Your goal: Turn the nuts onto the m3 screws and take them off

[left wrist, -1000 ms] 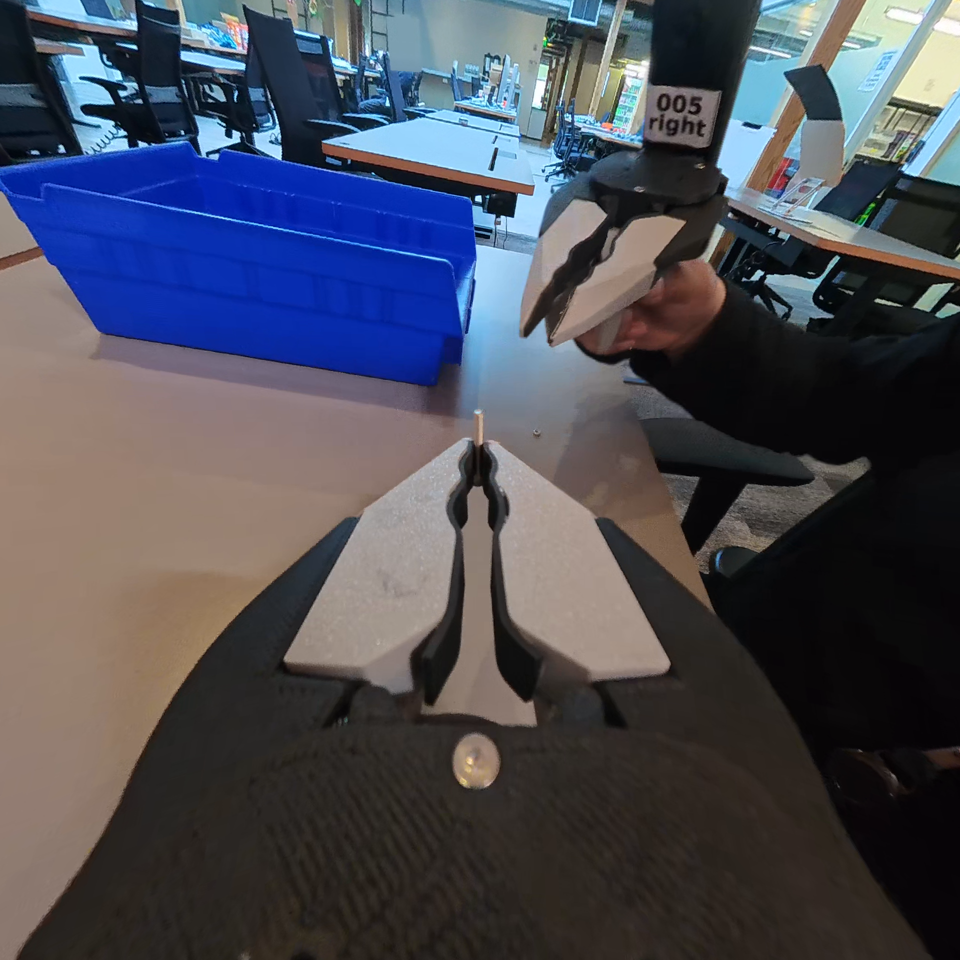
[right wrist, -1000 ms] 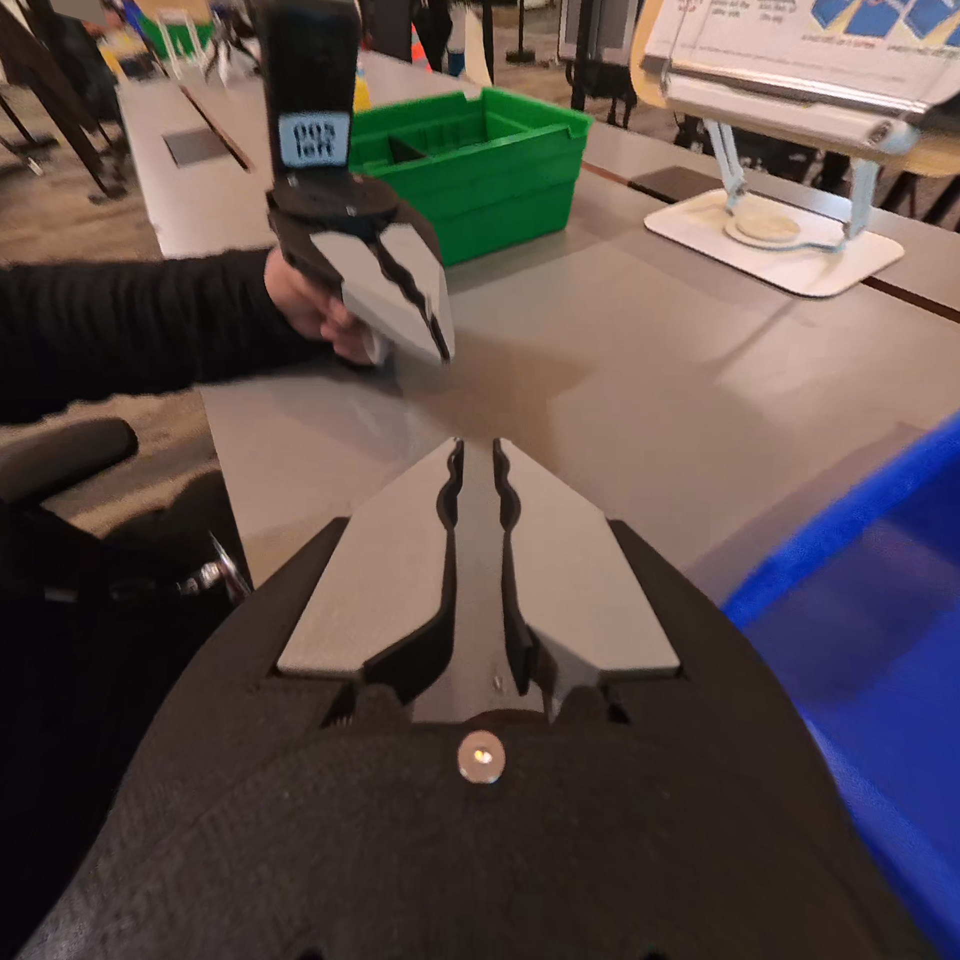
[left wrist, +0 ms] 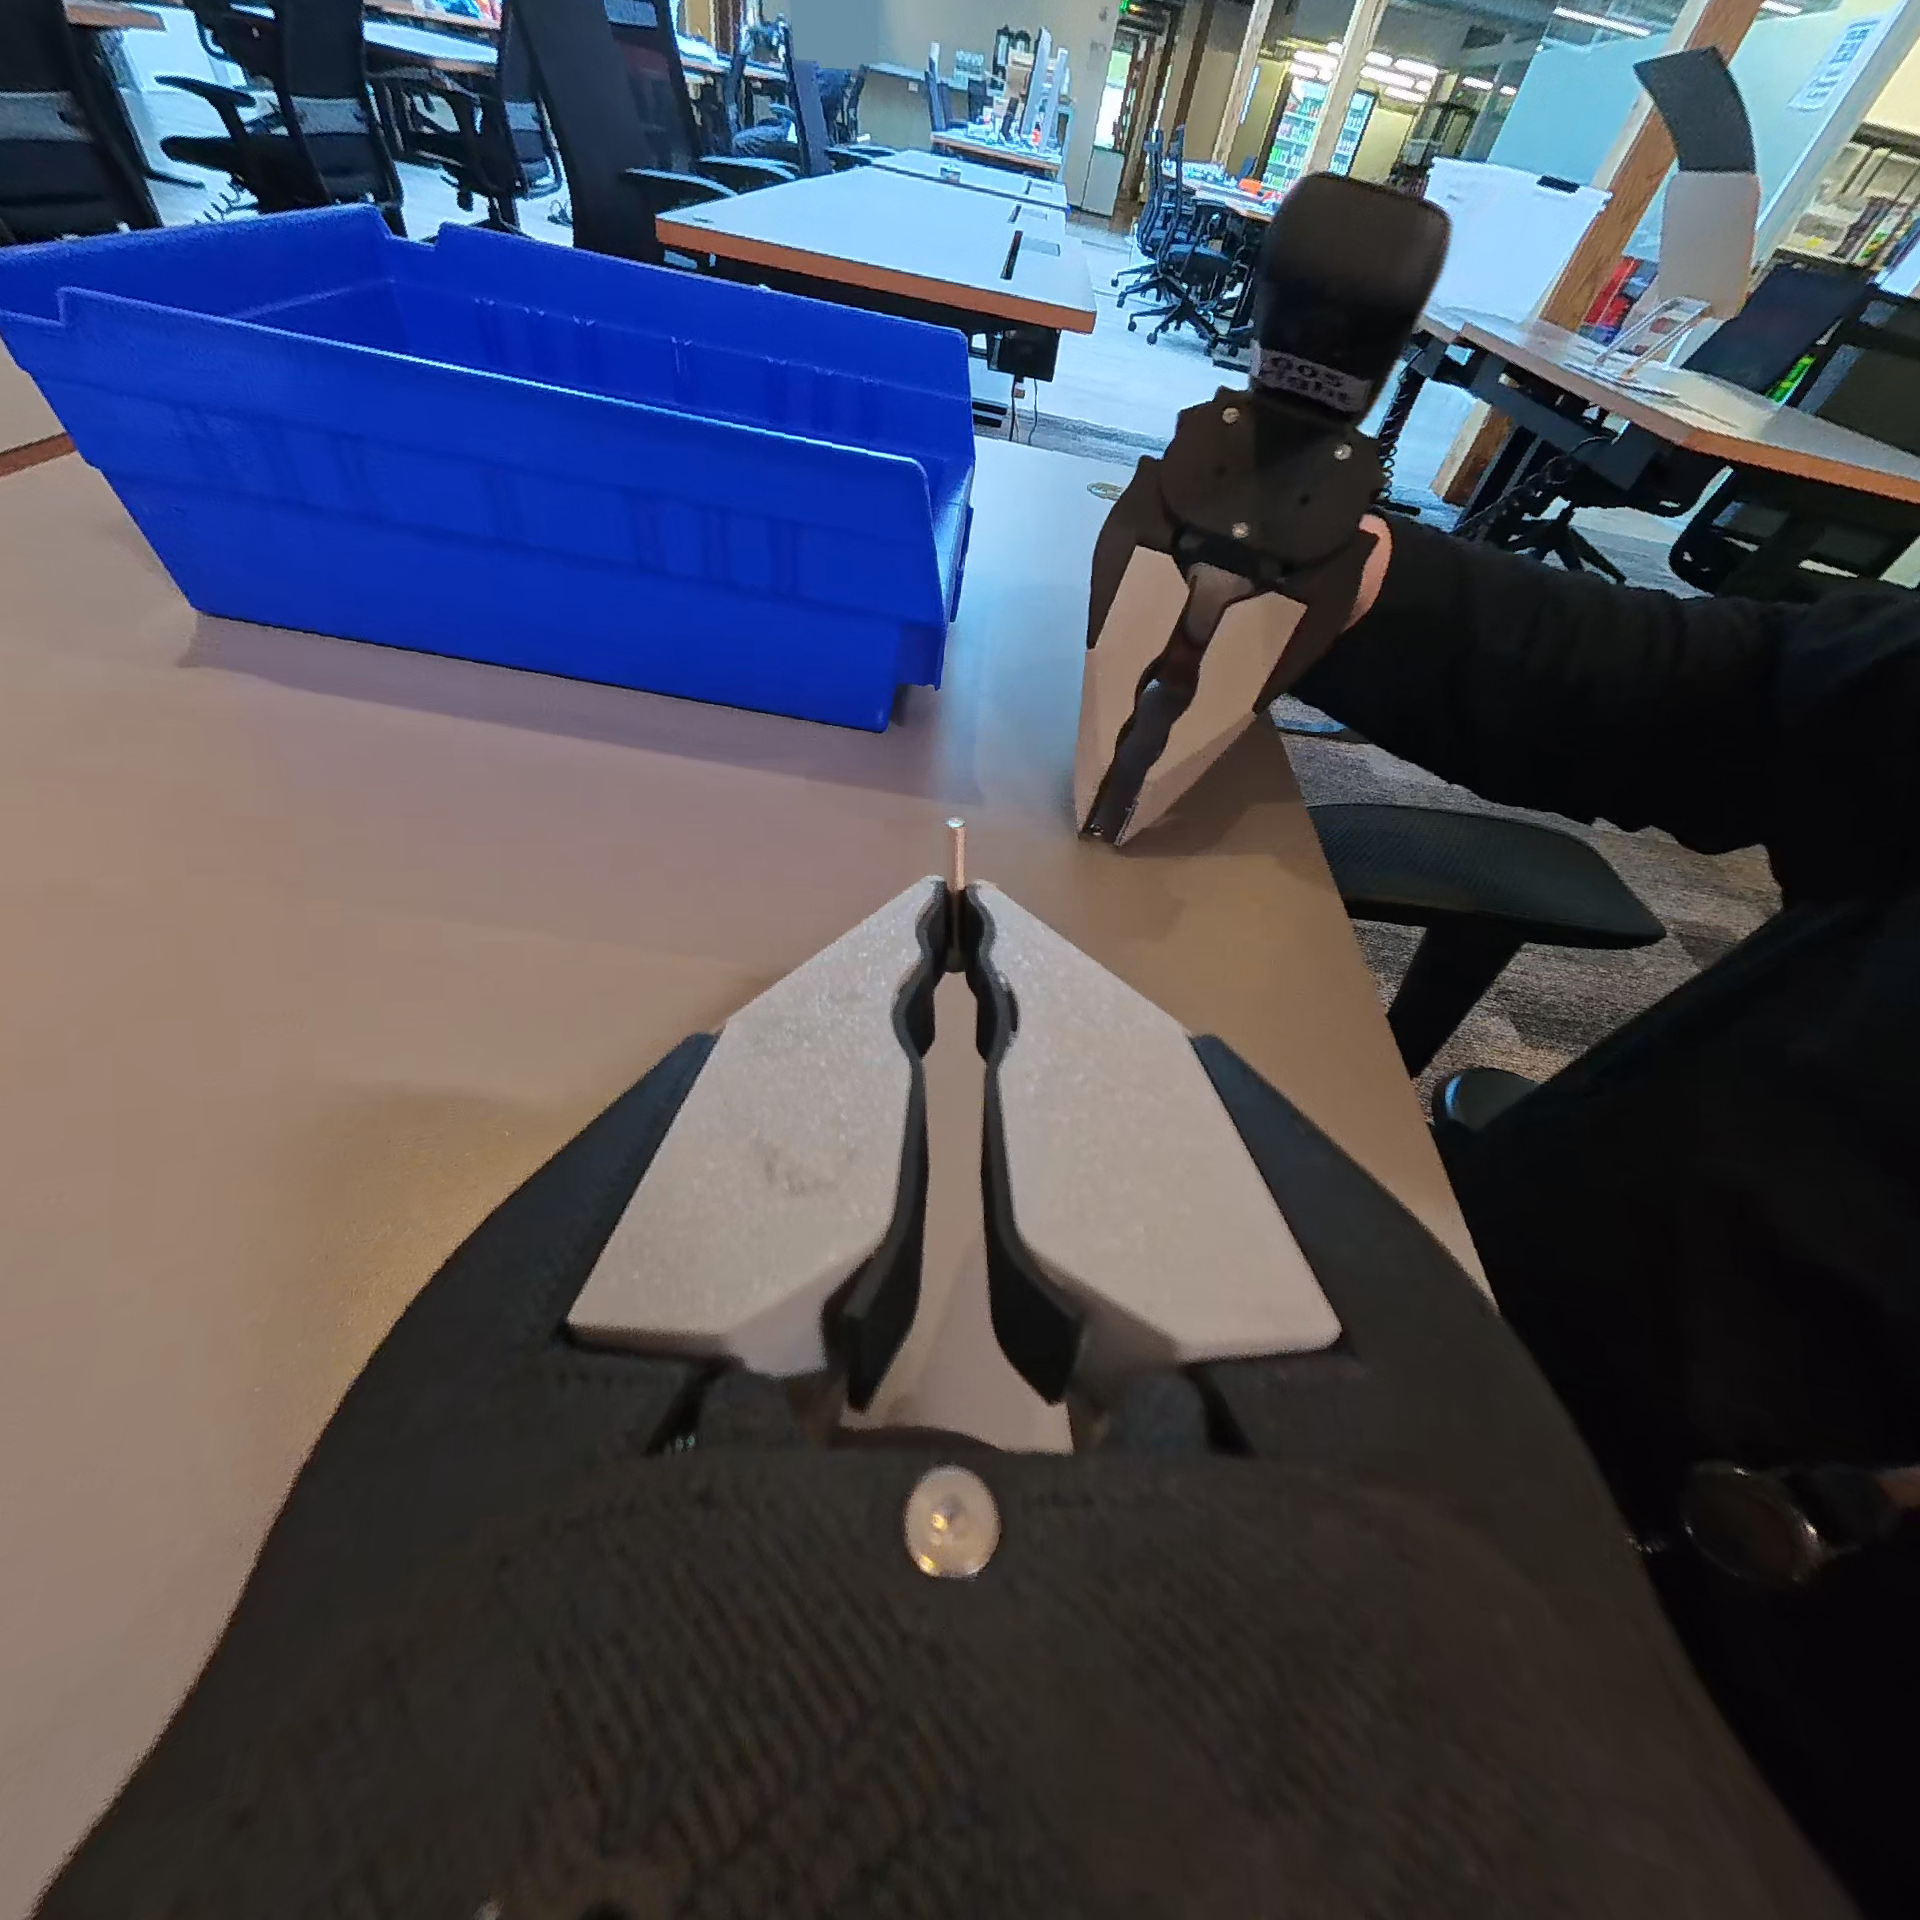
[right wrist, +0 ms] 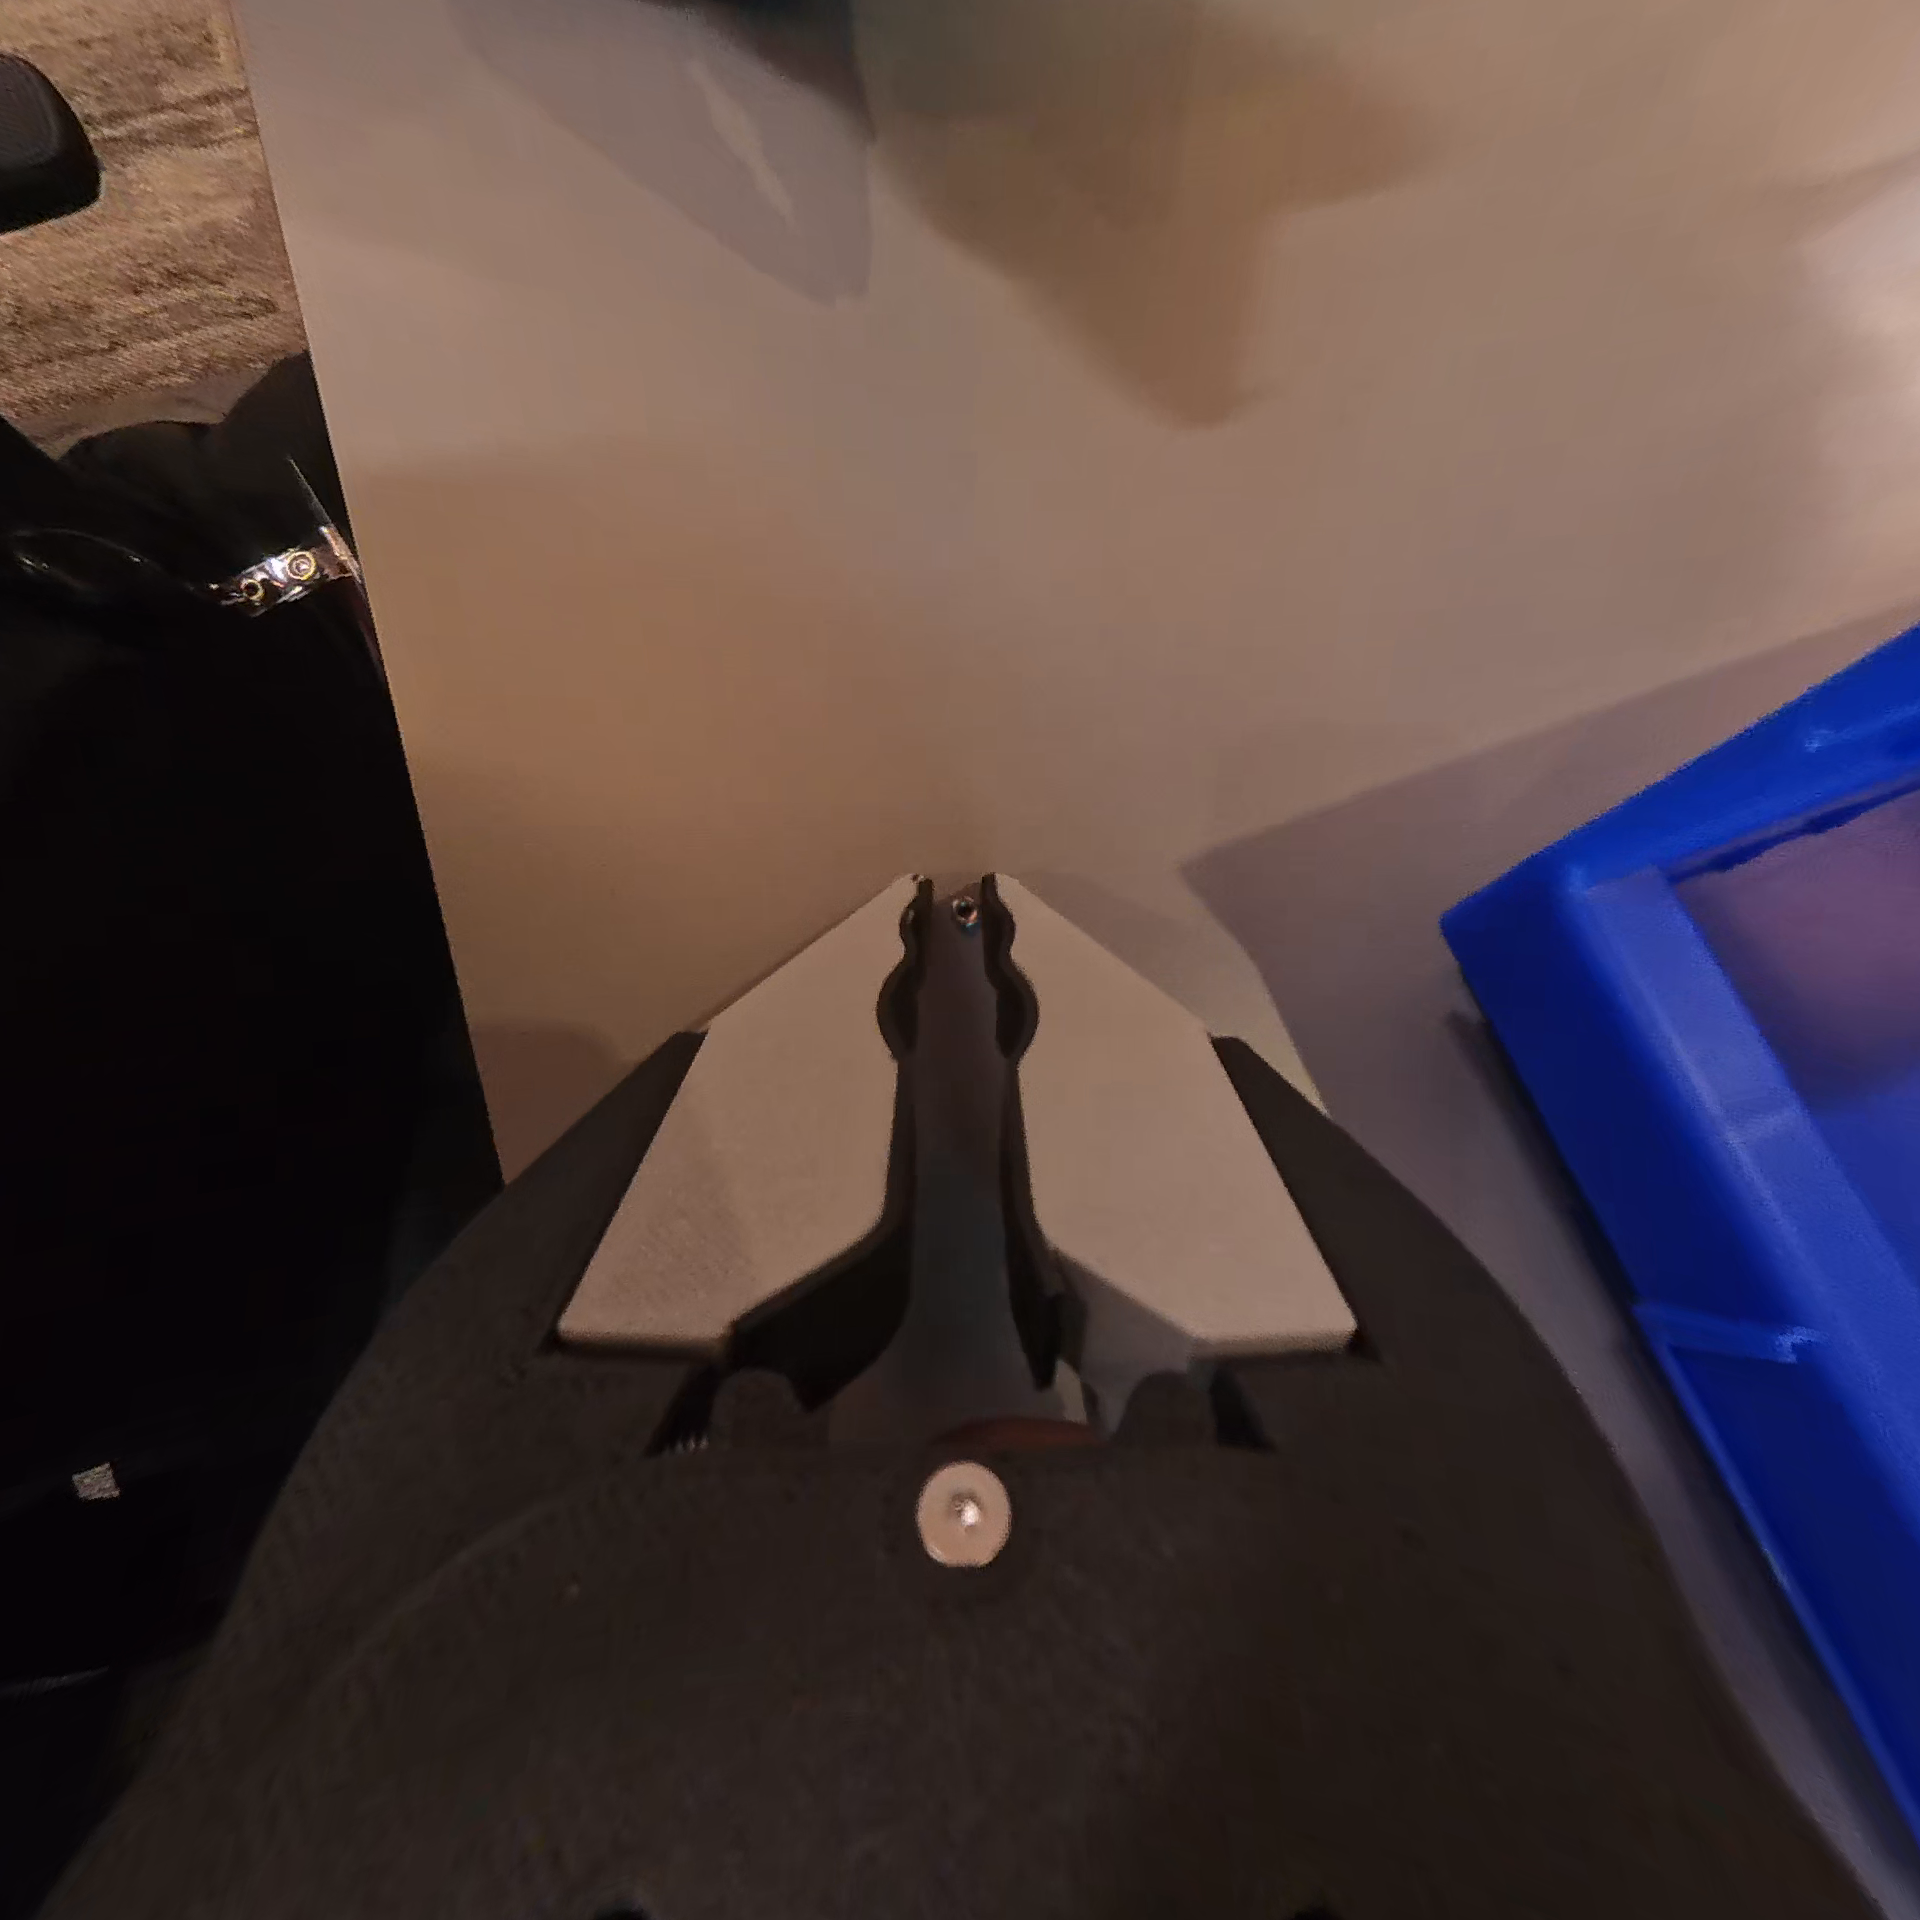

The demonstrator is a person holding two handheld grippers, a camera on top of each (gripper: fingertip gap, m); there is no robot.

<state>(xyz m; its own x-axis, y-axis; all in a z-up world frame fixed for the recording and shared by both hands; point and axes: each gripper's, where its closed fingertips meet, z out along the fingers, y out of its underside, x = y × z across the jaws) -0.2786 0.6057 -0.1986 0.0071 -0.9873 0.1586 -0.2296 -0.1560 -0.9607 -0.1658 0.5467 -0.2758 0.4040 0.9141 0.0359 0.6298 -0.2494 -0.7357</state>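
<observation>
Table [left wrist: 416, 987]: broad tan top, work surface for both my tools; its near edge runs off to the right beside the chair. Blue bin [left wrist: 520, 499]: stands at the far left, well apart from the work, its inside mostly cut off in both views. My right gripper [right wrist: 954, 891]: tipped steeply down with its tips at the tabletop, fingers a little spread and bracketing the nut, not yet pressed on it, I judge so as to pick it up. My left gripper [left wrist: 954, 896]: held low and level, fingers pinching the screw, I judge to offer the free end for threading. Screw [left wrist: 954, 854]: thin, upright, lower part hidden between my fingertips; threads too fine to make out. Nut [right wrist: 964, 912]: tiny, dark, on the table between the right tips; hidden in the left wrist view.
</observation>
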